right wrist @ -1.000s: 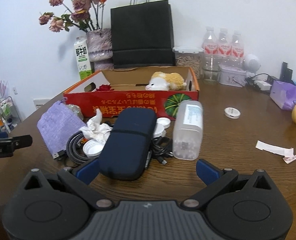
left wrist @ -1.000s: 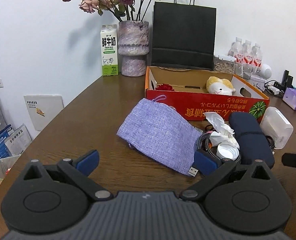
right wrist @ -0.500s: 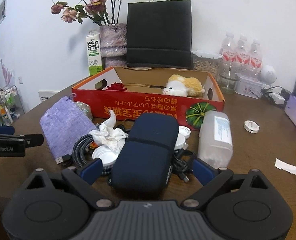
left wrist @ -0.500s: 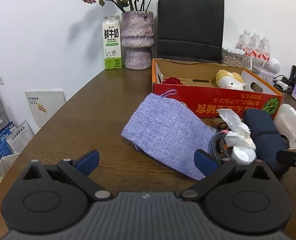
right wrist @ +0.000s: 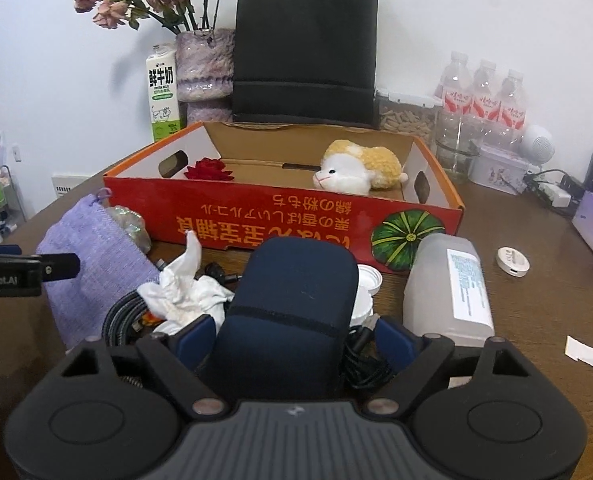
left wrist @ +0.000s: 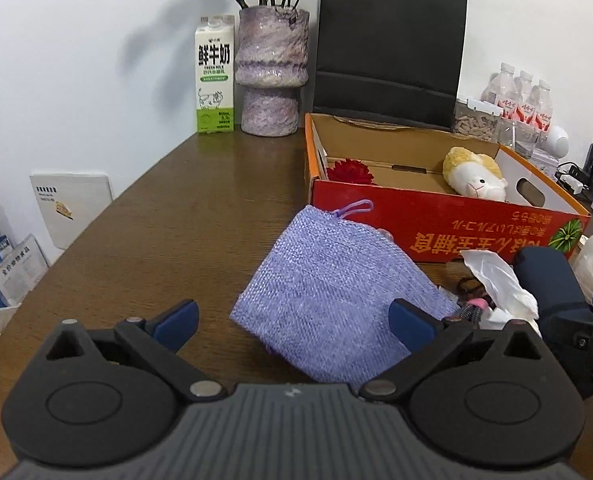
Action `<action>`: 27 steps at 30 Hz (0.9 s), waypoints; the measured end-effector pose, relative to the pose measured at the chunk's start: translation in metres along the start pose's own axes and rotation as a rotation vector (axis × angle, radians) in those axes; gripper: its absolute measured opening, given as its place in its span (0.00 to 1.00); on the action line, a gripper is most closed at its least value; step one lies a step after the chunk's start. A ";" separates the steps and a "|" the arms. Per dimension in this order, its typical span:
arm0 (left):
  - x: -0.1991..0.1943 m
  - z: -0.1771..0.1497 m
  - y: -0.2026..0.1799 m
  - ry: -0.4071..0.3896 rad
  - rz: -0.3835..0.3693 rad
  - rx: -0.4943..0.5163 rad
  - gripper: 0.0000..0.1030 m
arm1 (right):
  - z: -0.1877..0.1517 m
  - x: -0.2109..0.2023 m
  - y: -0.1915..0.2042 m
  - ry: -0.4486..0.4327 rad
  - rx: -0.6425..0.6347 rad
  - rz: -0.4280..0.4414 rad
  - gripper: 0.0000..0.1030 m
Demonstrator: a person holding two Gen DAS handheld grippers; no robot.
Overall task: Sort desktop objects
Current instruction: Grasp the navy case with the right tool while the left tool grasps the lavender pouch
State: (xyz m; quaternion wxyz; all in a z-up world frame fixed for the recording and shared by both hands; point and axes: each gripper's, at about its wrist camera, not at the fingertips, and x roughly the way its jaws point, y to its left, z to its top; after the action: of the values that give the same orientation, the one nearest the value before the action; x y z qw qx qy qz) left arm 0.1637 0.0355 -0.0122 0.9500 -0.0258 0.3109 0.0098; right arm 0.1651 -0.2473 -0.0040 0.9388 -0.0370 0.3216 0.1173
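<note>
Right gripper (right wrist: 296,340) straddles navy case (right wrist: 292,304); left gripper (left wrist: 294,322) gapes over pouch (left wrist: 336,300).

A lilac woven pouch (left wrist: 332,300), a navy case (right wrist: 292,304) and white crumpled tissue (right wrist: 184,292) lie before a red-orange carton (right wrist: 296,220) printed with a green striped pumpkin, on the dark brown table (left wrist: 176,232).

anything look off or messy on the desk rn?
Yes. A crumpled white tissue, coiled cable and loose white caps are heaped beside the navy case in front of the red box. The clear plastic bottle lies on its side. Torn paper scraps sit to the right.
</note>
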 end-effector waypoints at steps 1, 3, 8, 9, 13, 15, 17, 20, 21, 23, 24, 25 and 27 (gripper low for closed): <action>0.004 0.001 0.001 0.006 -0.006 -0.005 1.00 | 0.001 0.002 0.000 0.004 -0.001 0.002 0.83; 0.008 0.002 0.004 0.009 -0.027 -0.018 1.00 | 0.002 0.007 0.000 0.019 0.000 0.007 0.83; 0.009 0.001 0.003 0.011 -0.069 -0.011 0.86 | 0.002 0.014 0.000 0.034 0.013 0.013 0.83; 0.009 0.001 0.002 0.011 -0.071 -0.004 0.76 | 0.002 0.013 0.000 0.034 0.010 0.013 0.83; 0.004 0.000 -0.002 0.010 -0.055 0.001 0.35 | 0.003 0.012 0.003 0.033 -0.006 0.023 0.74; 0.000 -0.002 -0.004 0.014 -0.048 0.004 0.25 | 0.003 0.012 0.005 0.035 -0.012 0.017 0.73; -0.006 -0.005 -0.007 0.003 -0.046 0.014 0.22 | 0.003 0.011 0.005 0.034 -0.012 0.016 0.70; -0.015 -0.008 -0.009 -0.016 -0.058 0.015 0.15 | 0.003 0.008 0.005 0.026 -0.012 0.020 0.67; -0.018 -0.008 -0.009 -0.024 -0.062 0.015 0.10 | 0.002 0.006 0.005 0.021 -0.010 0.022 0.66; -0.024 -0.008 -0.010 -0.038 -0.065 0.017 0.07 | 0.001 0.004 0.005 0.013 -0.003 0.029 0.65; -0.026 -0.008 -0.010 -0.045 -0.065 0.019 0.07 | 0.001 0.002 0.004 0.010 0.002 0.033 0.64; -0.029 -0.008 -0.010 -0.051 -0.068 0.024 0.07 | 0.000 0.000 0.004 0.006 0.008 0.037 0.63; -0.034 -0.008 -0.011 -0.066 -0.070 0.029 0.07 | -0.001 -0.003 0.004 -0.001 0.014 0.042 0.62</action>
State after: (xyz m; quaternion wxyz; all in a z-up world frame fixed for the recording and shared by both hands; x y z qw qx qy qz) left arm 0.1316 0.0240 0.0017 0.9598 -0.0224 0.2785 -0.0272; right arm 0.1612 -0.2443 -0.0025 0.9366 -0.0234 0.3225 0.1349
